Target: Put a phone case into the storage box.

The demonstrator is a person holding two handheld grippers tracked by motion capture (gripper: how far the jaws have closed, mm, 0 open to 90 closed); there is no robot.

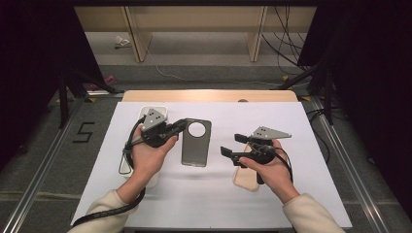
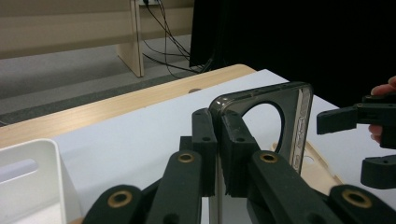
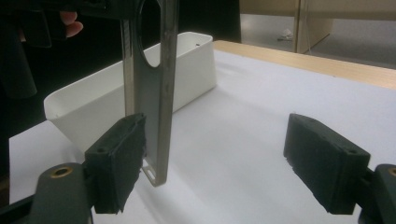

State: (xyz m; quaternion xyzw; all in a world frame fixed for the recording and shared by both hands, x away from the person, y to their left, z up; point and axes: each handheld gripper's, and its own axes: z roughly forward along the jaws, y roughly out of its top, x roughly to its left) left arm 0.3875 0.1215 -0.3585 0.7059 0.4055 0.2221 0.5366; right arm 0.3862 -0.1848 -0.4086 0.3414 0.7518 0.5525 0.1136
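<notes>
My left gripper [image 1: 182,124] is shut on the top corner of a smoky grey, see-through phone case [image 1: 196,143] with a round camera hole. The left gripper view has the case [image 2: 299,121] standing on edge beyond the pinched pads [image 2: 205,135]. Just right of the case, my right gripper [image 1: 234,144] stands open and points at its lower edge. In the right gripper view the case [image 3: 156,93] hangs upright beside the left pad [image 3: 119,158], with a wide gap to the other pad and nothing pressed.
A white bin [image 1: 145,112] stands at the left of the white mat [image 1: 243,204], under my left hand. A beige, phone-shaped piece [image 1: 245,179] lies flat beneath my right hand. The wooden table edge [image 1: 209,95] runs along the back.
</notes>
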